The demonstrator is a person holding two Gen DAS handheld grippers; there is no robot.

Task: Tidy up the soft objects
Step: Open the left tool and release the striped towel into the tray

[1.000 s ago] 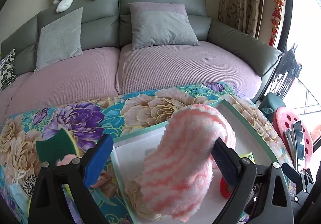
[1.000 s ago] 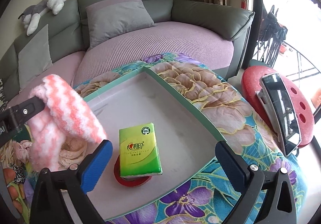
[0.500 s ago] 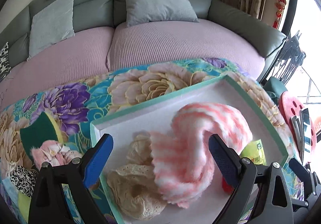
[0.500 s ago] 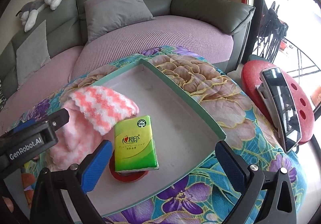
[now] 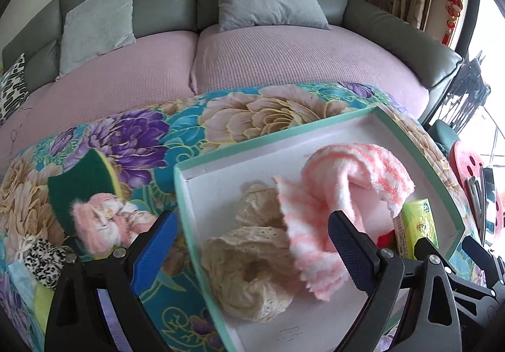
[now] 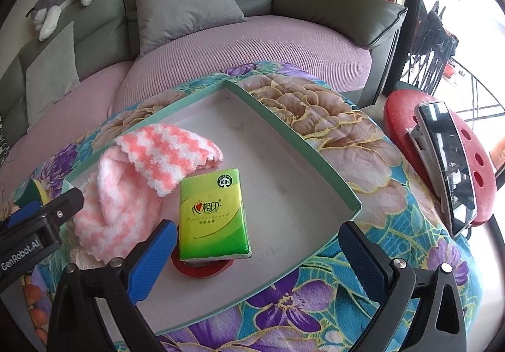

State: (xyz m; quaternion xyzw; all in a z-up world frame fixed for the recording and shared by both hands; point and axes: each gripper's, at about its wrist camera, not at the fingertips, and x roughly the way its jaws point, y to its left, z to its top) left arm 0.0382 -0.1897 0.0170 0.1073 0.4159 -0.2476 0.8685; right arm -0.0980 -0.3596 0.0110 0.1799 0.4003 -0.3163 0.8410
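A pink-and-white fluffy cloth [image 5: 341, 194] lies in the green-rimmed white tray [image 5: 271, 137], beside a beige lace piece [image 5: 252, 260]. My left gripper [image 5: 252, 257] is open above the tray's left end, with its left finger outside the rim; the cloth lies free by its right finger. The cloth [image 6: 142, 181] and tray [image 6: 296, 134] also show in the right wrist view. My right gripper [image 6: 255, 260] is open and empty over the tray's near side, above a green tissue pack [image 6: 214, 213] that rests on a red ring [image 6: 202, 266].
On the floral tablecloth left of the tray lie a green sponge [image 5: 82, 184], a pink fluffy toy [image 5: 101, 222] and a leopard-print piece [image 5: 47, 260]. A sofa [image 5: 252, 61] with cushions stands behind. A red stool [image 6: 442, 156] with a phone stands at the right.
My left gripper opened and let the pink-and-white cloth drop into the tray, then drew back and left. The right gripper has barely moved.
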